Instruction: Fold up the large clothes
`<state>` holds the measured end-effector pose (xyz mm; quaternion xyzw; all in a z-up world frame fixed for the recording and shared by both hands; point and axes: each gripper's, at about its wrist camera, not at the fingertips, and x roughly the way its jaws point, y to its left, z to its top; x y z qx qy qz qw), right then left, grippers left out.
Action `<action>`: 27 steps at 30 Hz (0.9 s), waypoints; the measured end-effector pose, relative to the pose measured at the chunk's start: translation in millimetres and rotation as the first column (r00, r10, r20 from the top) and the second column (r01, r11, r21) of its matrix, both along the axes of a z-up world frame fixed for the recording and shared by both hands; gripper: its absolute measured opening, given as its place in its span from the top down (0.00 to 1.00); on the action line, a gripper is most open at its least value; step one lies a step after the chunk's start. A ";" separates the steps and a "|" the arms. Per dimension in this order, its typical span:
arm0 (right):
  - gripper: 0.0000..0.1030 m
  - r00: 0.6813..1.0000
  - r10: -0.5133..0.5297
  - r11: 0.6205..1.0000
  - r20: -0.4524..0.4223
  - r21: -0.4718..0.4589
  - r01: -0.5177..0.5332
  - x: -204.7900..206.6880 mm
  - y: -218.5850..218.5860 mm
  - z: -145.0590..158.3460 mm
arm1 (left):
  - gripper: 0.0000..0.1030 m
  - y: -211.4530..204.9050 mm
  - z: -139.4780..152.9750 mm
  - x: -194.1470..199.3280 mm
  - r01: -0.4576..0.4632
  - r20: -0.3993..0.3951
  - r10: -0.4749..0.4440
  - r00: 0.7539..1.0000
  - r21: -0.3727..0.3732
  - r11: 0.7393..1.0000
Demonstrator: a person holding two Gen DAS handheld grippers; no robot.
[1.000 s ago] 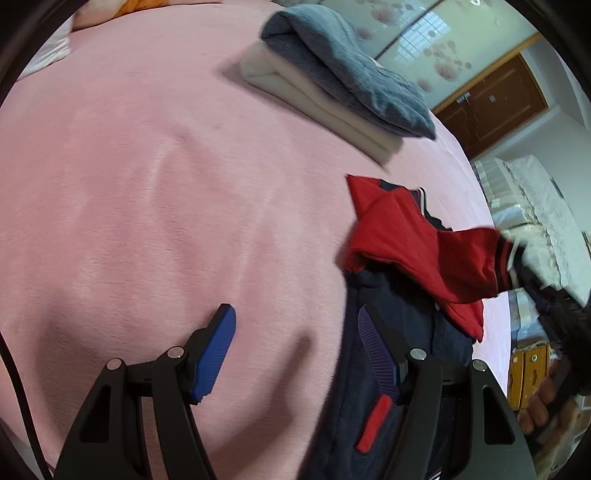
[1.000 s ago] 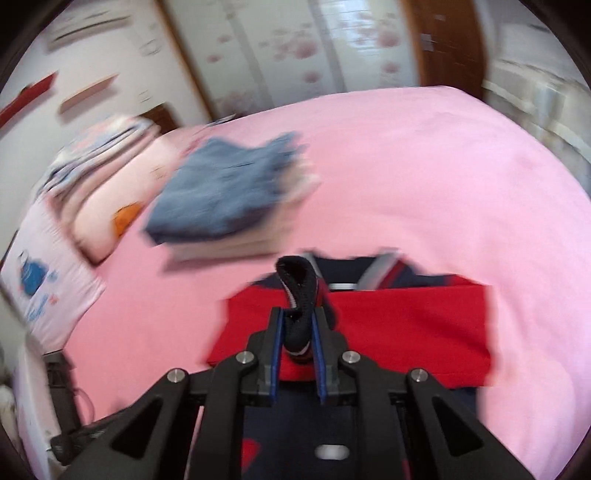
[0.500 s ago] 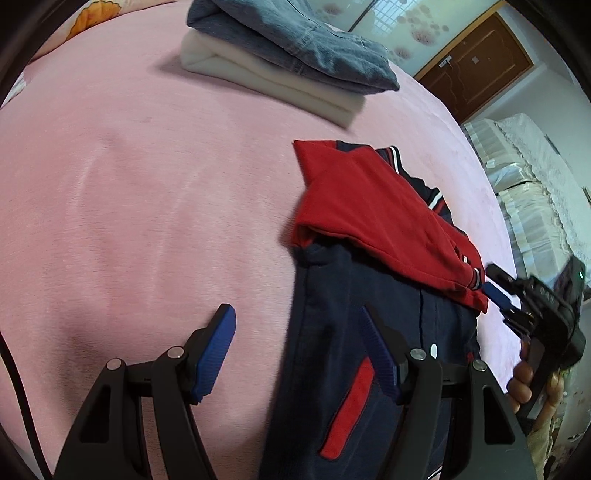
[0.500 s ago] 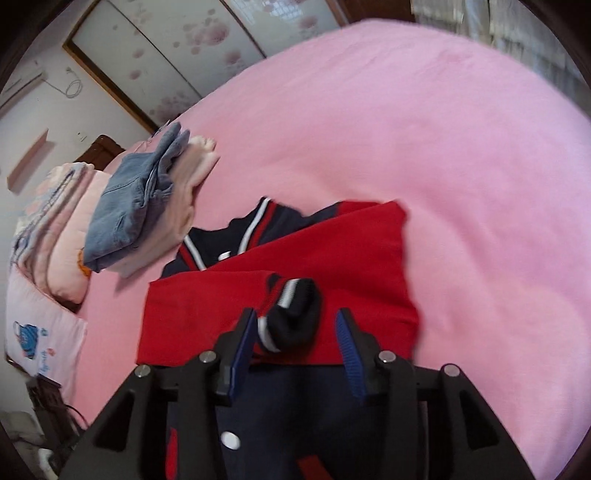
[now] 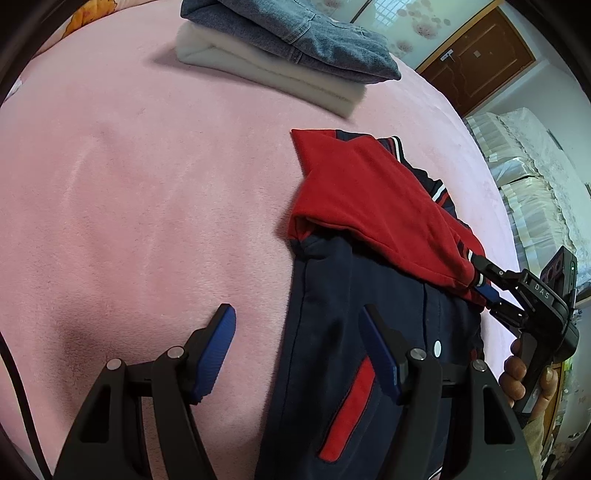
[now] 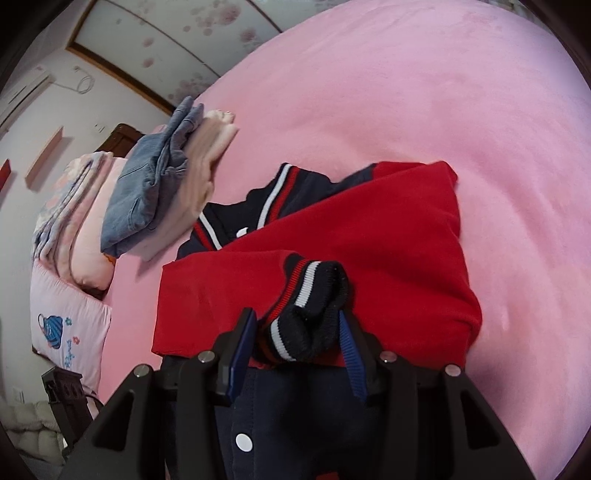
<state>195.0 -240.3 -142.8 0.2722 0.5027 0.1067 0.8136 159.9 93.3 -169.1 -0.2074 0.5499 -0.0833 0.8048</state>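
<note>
A navy jacket with red sleeves [image 5: 354, 295] lies on the pink bed [image 5: 147, 184]. Both red sleeves [image 6: 369, 236] are folded across its chest. My left gripper [image 5: 297, 332] is open and empty, hovering over the jacket's left edge near the hem. My right gripper [image 6: 297, 332] is open; the striped navy cuff [image 6: 314, 314] of the sleeve lies loose between its blue fingers. In the left wrist view the right gripper [image 5: 484, 288] sits at the jacket's right edge by that cuff.
A folded stack, blue jeans [image 5: 295, 33] on a cream garment [image 5: 266, 70], lies at the far side of the bed, just beyond the jacket's collar [image 6: 273, 199]. Pillows and folded bedding [image 6: 74, 236] are at the headboard. A wooden door [image 5: 476, 62] stands beyond.
My right gripper carried the red sleeve across the jacket, lowered it and opened, releasing the cuff. My left gripper stayed open and shifted toward the jacket's left edge.
</note>
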 end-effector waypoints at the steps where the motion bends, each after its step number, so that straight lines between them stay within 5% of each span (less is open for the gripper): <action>1: 0.56 1.000 0.013 1.000 0.009 0.002 -0.013 0.5 0.4 0.8 | 0.34 -0.1 -0.2 0.0 0.001 -0.001 -0.001 1.000 0.001 1.000; 9: 0.56 0.996 0.080 0.994 0.030 -0.080 -0.077 5.1 9.2 1.2 | 0.34 -2.0 -1.0 0.9 -0.001 -0.006 0.001 1.000 0.007 1.000; 10: 0.62 0.996 0.086 0.992 0.027 -0.091 -0.083 6.1 10.5 -0.7 | 0.34 -2.7 -0.9 0.7 0.000 -0.006 0.000 1.000 0.010 1.000; 11: 0.79 0.996 0.089 0.991 0.030 -0.106 -0.085 5.8 10.9 -1.8 | 0.34 -2.8 -0.7 0.6 0.001 -0.006 -0.001 1.000 0.012 1.000; 15: 0.89 0.992 0.119 0.970 0.039 -0.220 -0.108 1.7 19.9 -0.8 | 0.34 -3.0 -1.4 1.8 0.004 -0.009 -0.003 1.000 0.018 1.000; 20: 0.90 0.957 0.225 0.901 0.184 -0.413 -0.133 -18.8 49.3 47.7 | 0.34 -5.3 1.9 7.4 0.002 0.003 -0.002 1.000 0.026 1.000; 27: 0.90 0.884 0.297 0.866 0.361 -0.492 -0.091 -28.4 47.0 108.1 | 0.34 -7.9 8.8 18.3 0.001 0.032 -0.002 0.999 0.031 1.000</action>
